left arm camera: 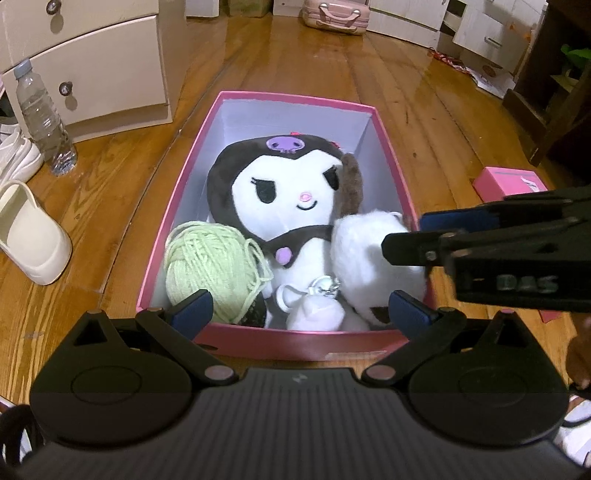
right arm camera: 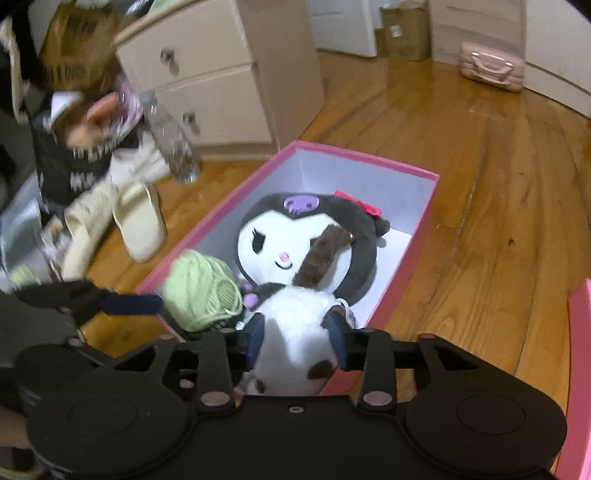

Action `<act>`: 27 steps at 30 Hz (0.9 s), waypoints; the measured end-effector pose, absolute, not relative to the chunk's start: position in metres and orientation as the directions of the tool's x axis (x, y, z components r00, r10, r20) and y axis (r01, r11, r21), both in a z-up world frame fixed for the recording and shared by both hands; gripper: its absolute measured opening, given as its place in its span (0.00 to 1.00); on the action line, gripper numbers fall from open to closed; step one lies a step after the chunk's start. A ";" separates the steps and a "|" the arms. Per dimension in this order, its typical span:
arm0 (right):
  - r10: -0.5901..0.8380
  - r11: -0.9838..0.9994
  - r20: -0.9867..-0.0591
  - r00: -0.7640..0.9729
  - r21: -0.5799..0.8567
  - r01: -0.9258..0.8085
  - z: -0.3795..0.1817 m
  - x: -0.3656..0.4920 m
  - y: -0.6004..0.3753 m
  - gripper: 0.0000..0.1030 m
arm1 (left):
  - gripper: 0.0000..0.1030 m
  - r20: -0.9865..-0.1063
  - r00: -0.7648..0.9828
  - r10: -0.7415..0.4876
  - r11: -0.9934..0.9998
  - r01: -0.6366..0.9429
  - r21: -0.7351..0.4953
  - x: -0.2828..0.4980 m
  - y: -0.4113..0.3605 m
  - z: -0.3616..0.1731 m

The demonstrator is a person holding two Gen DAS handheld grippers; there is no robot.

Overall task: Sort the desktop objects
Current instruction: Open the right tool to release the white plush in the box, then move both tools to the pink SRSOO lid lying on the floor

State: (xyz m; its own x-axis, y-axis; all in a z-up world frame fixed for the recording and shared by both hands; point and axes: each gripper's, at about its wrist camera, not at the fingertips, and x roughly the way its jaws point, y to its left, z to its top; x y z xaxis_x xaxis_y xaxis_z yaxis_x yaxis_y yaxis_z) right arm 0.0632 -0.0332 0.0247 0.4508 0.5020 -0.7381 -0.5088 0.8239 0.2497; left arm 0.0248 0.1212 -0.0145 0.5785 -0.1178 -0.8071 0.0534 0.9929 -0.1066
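Glossy wood plank floor [left arm camera: 388,92] all round, with cream drawer units [left arm camera: 92,74] at the back, a water bottle [left arm camera: 42,118], a pale slipper [left arm camera: 29,236] and a small pink suitcase [left arm camera: 336,14] further off. The pink box [left arm camera: 295,341] sits on the floor holding a big black-and-white plush [left arm camera: 280,192], a green yarn ball [left arm camera: 210,266] and a fluffy white plush [right arm camera: 295,325]. The left gripper [left arm camera: 299,310] hangs wide open over the box's near edge, empty. The right gripper [right arm camera: 299,338] is partly open around the white plush; looks like the pads are just off it, but the fur makes that hard to call.
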 end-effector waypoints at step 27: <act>0.481 0.871 -0.703 0.525 0.311 -0.381 0.034 0.050 -0.142 0.77 | 1.00 -0.842 0.519 -0.147 0.984 0.159 -0.074 0.032 -0.001 -0.003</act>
